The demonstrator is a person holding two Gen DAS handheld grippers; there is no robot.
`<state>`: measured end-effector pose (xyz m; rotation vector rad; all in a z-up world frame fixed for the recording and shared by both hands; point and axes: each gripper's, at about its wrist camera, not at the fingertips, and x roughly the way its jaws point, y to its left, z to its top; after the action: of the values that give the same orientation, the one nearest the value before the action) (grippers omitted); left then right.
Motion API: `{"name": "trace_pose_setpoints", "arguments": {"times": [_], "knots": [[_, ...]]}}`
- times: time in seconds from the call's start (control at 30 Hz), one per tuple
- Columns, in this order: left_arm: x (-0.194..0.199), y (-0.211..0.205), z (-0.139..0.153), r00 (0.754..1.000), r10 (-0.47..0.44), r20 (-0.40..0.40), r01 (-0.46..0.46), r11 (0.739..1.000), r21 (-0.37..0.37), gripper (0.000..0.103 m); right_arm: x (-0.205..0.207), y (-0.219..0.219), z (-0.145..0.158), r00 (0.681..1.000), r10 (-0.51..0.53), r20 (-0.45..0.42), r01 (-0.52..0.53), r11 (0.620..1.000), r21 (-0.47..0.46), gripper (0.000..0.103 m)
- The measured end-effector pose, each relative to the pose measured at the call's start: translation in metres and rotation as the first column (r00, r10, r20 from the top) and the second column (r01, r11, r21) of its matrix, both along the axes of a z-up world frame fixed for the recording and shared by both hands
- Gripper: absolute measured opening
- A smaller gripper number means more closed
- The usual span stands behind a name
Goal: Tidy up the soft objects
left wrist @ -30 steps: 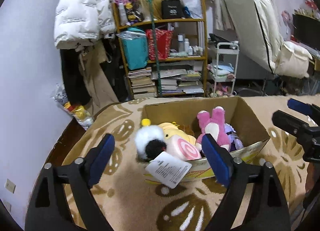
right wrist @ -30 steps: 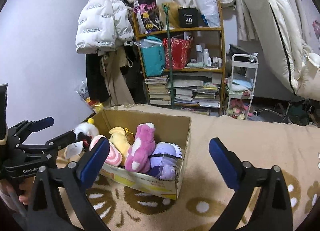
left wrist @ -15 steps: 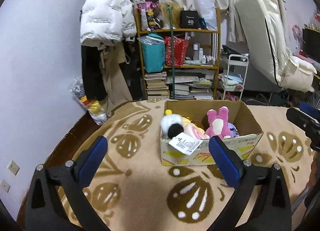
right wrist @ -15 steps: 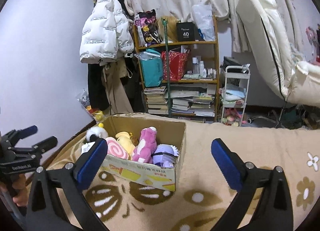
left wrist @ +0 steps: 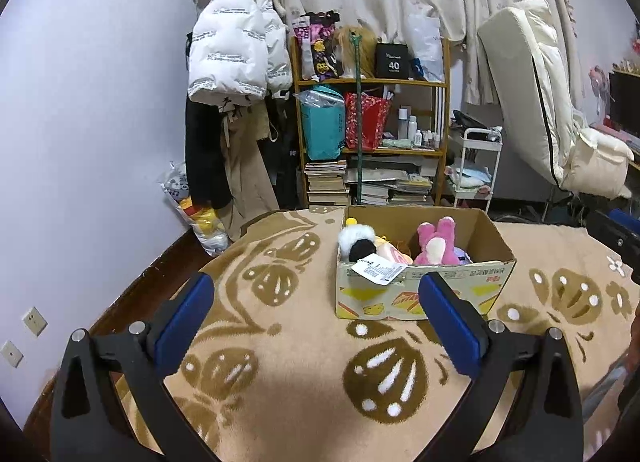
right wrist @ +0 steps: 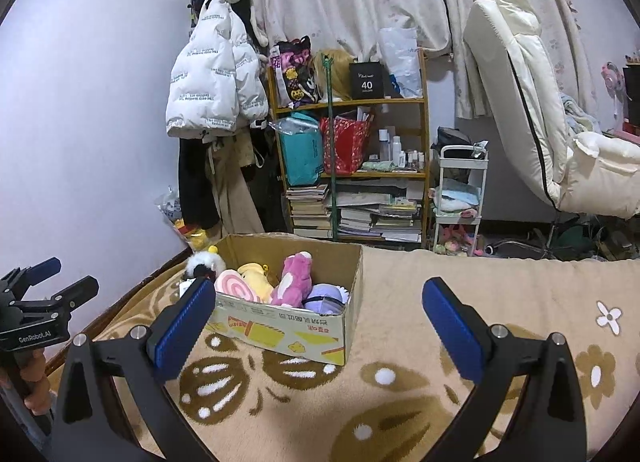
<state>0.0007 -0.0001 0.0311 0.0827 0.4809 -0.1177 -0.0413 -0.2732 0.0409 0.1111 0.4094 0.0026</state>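
A cardboard box [left wrist: 424, 294] [right wrist: 288, 332] stands on the patterned beige blanket. Inside lie several plush toys: a white and black one [left wrist: 356, 244] [right wrist: 202, 266] with a paper tag [left wrist: 376, 272] over the box's front wall, a pink swirl cushion [right wrist: 234, 286], a yellow toy [right wrist: 256, 276], a pink one [left wrist: 434, 240] [right wrist: 296, 278] and a purple one [right wrist: 326, 296]. My left gripper [left wrist: 316, 322] is open and empty, some way in front of the box. My right gripper [right wrist: 318, 326] is open too, empty, on the box's right side.
The blanket [left wrist: 280, 342] ends at a dark wooden edge [left wrist: 132, 302] on the left. Behind stand a wooden shelf [left wrist: 372, 134] full of books and bags, hanging coats [left wrist: 236, 50], a white trolley [left wrist: 476, 170] and a cream recliner [right wrist: 532, 110]. A hand [right wrist: 34, 378] holds the left gripper's handle.
Both grippers have drawn back from the box and risen a little, so it looks smaller and farther off. The white and black plush stays in the box, its tag hanging over the wall.
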Motion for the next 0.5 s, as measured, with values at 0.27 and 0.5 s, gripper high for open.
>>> {"name": "trace_pose_setpoints", "arguments": {"times": [0.27, 0.5], "knots": [[0.0, 0.003, -0.004, 0.999, 0.013, 0.037, -0.012, 1.0, -0.027, 0.101, 0.0, -0.003, -0.003, 1.0, -0.019, 0.01, 0.019, 1.0, -0.009, 0.103], [0.004, -0.001, -0.007, 0.999, 0.001, 0.041, 0.0, 1.0, -0.019, 0.101, 0.009, -0.008, -0.012, 0.999, -0.032, -0.012, 0.032, 0.999, -0.006, 0.103]]}}
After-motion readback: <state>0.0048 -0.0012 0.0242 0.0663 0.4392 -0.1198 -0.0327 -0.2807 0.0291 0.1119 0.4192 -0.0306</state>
